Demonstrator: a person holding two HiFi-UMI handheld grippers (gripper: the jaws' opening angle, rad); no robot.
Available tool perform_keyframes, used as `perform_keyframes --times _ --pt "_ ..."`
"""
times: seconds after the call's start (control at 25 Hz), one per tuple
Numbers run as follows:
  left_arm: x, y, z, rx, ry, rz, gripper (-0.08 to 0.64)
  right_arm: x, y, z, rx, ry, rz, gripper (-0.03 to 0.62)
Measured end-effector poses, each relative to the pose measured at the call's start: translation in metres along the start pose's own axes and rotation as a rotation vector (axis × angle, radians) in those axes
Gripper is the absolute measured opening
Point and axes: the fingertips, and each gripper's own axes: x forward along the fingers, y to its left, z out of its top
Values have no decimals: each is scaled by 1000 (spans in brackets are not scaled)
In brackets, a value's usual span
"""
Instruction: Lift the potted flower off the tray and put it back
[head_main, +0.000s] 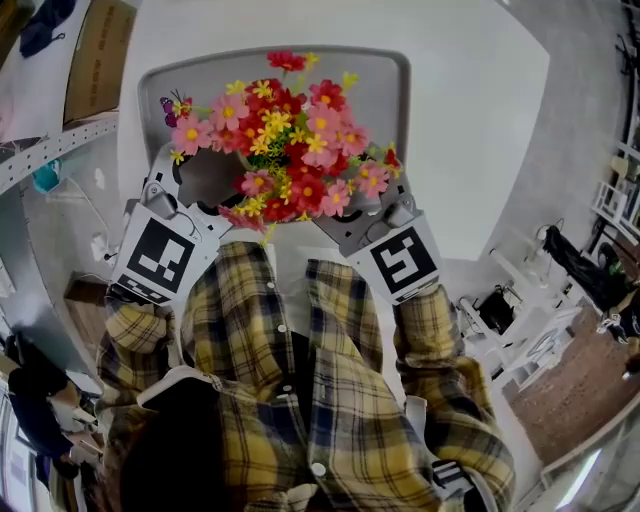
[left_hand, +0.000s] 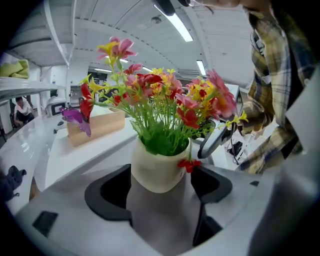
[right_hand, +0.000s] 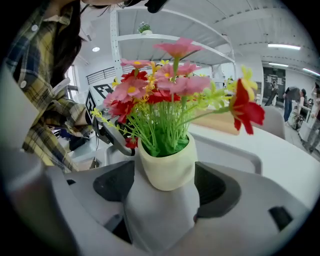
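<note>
White bench (head_main: 480, 120), tray (head_main: 392, 88): potted flower (head_main: 290, 140) down, left gripper (left_hand: 160, 192) and right gripper (right_hand: 166, 187) fingers apart beside it. Likely put-back release; next, withdraw without tipping it.

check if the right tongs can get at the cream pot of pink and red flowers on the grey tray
Probably yes: the right tongs stand open with the cream round pot of pink and red flowers already between their jaws, and nothing else in the gap.
</note>
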Motion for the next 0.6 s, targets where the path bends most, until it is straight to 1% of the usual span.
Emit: perform_keyframes --times 0.12,0.28,0.44,0.6 --pt "4 2 -1 7 5 -13 366 3 -5 -3 1 11 -2 356" --pt "9 4 2 23 6 -35 371 6 -9 -3 -14 10 21 359" --pt "12 2 6 61 22 -60 371 7 -10 1 -64 15 53 359" --pt "12 1 8 65 16 -68 371 9 -9 5 -102 11 83 359"
